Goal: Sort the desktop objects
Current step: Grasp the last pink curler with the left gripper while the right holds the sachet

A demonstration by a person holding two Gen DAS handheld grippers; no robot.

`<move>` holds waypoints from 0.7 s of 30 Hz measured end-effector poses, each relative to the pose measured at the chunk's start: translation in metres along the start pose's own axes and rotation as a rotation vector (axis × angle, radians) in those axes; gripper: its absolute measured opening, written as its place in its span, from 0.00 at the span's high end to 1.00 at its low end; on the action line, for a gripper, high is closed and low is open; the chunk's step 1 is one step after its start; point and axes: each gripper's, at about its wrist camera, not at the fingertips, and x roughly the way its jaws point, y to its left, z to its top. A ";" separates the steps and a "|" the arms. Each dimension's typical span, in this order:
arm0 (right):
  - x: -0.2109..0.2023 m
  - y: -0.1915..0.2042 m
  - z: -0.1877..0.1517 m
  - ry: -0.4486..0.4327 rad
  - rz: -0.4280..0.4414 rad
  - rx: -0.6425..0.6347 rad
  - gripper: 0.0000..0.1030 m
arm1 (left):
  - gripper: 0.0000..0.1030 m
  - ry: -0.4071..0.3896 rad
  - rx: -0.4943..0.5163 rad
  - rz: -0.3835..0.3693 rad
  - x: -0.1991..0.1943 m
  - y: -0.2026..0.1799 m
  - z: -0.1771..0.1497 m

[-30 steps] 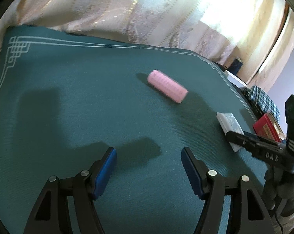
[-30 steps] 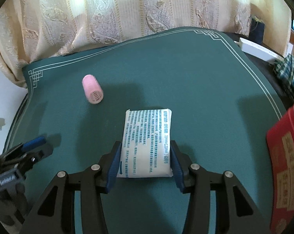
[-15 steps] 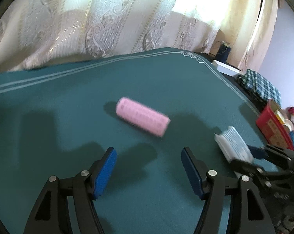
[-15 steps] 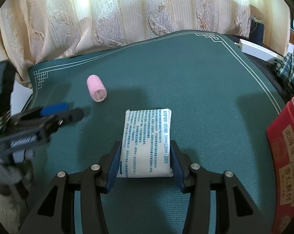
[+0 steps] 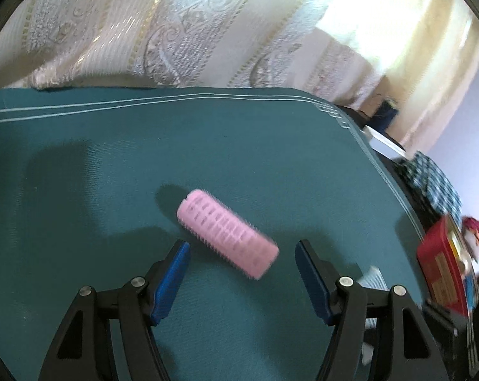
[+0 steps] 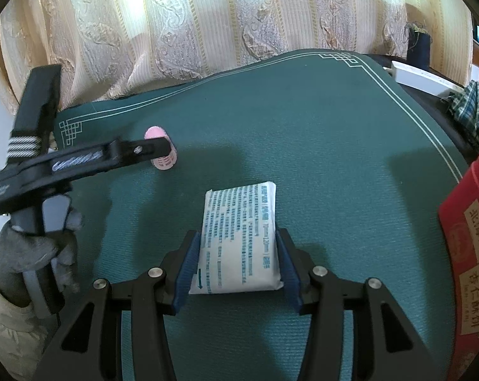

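A pink hair roller lies on the green tablecloth. My left gripper is open, its blue pads to either side of the roller's near end and clear of it. In the right wrist view that same left gripper reaches in from the left over the roller, held by a gloved hand. My right gripper is shut on a white printed packet that rests on the cloth. The packet's corner shows behind my left gripper's right finger.
A red box stands at the table's right edge, also the red box in the left wrist view. Checked cloth and a white box lie beyond the back right corner. A patterned curtain hangs behind the table.
My left gripper has moved across the table to the roller, which now lies between its fingertips instead of far ahead. The right gripper and packet have stayed in place.
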 end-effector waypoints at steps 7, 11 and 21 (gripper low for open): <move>0.001 -0.001 -0.001 -0.003 0.009 0.006 0.48 | 0.32 -0.007 0.004 0.103 0.016 0.001 0.014; -0.001 -0.003 -0.003 -0.005 0.015 0.011 0.48 | 0.38 -0.006 0.035 0.092 0.019 0.006 0.014; -0.001 -0.001 -0.002 -0.005 0.016 0.012 0.48 | 0.56 -0.026 0.128 0.075 -0.009 0.004 -0.003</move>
